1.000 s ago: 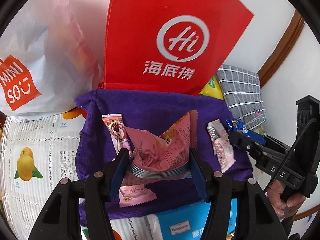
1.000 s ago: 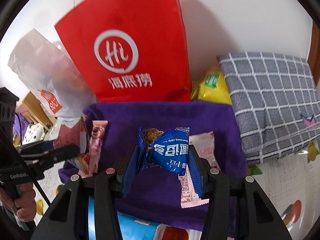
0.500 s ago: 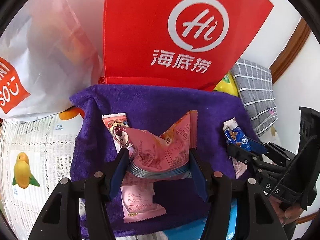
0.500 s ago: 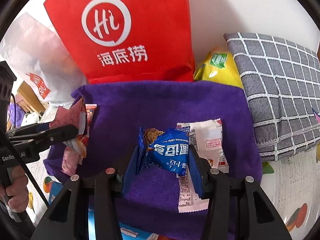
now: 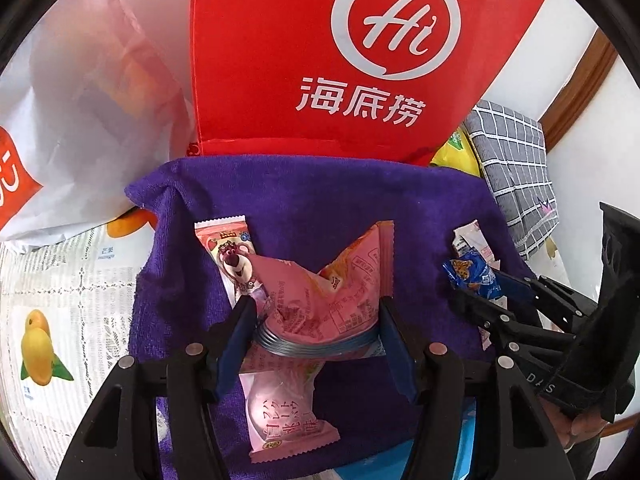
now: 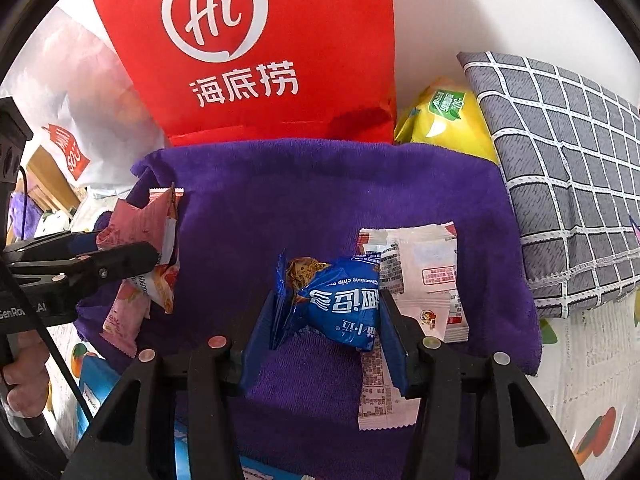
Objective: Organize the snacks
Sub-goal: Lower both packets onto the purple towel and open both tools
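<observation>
The left gripper is clamped on a crumpled pink snack packet, which sits squarely between its blue fingers and bulges up past their tips, held above the left half of the purple towel. Beneath it, two more pink snacks lie flat on the towel: a bear-printed bar toward the left edge and a pale pink packet by the near edge.

The right gripper pinches a blue cookie packet between its finger pads, the packet's ends sticking out forward of the tips. It hangs over the right half of the towel, just above a white wrapper lying flat there, with a second white wrapper partly under the right finger.

Behind the towel's far edge stand a red paper bag, a white plastic bag, a yellow pack and a grey checked cushion.
</observation>
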Action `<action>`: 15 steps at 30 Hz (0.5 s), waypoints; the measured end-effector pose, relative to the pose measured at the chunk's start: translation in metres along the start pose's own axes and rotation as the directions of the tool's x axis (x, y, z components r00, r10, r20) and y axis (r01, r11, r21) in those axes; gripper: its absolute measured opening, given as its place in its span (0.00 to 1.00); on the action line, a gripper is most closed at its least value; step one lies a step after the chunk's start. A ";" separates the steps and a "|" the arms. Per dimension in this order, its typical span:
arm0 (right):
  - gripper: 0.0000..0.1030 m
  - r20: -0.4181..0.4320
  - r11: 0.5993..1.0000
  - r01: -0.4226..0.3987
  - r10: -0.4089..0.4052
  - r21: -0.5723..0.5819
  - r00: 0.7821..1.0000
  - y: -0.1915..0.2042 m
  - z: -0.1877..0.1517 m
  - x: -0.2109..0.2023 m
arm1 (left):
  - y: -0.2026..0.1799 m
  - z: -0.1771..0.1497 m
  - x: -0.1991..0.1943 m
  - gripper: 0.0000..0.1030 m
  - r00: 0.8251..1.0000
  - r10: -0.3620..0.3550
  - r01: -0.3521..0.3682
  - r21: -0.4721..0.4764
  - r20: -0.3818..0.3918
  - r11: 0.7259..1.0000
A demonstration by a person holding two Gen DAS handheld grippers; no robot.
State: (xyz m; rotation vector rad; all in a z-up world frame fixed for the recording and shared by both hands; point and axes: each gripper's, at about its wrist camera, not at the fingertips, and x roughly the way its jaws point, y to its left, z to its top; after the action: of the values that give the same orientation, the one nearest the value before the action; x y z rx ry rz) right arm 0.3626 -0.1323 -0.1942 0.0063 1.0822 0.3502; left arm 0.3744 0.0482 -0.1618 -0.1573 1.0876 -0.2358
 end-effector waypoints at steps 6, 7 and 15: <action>0.61 -0.019 1.000 0.023 -0.023 -0.011 1.000 0.006 0.000 -0.009 | -0.003 -0.001 -0.008 0.72 1.000 -0.014 0.014 -0.025 -0.011 1.000; 0.63 -0.015 1.000 0.027 -0.028 -0.009 1.000 0.004 -0.001 -0.015 | -0.005 -0.002 -0.012 0.73 1.000 -0.012 0.012 -0.022 -0.009 1.000; 0.70 0.077 0.999 0.026 -0.029 0.038 0.997 0.002 -0.011 -0.079 | -0.006 -0.020 -0.067 0.73 0.999 -0.005 0.007 -0.030 0.052 1.000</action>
State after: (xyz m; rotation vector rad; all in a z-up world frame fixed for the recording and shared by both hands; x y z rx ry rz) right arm 0.3197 -0.1549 -0.1305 0.0378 1.0114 0.3027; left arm 0.3260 0.0600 -0.1117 -0.1928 1.0398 -0.2198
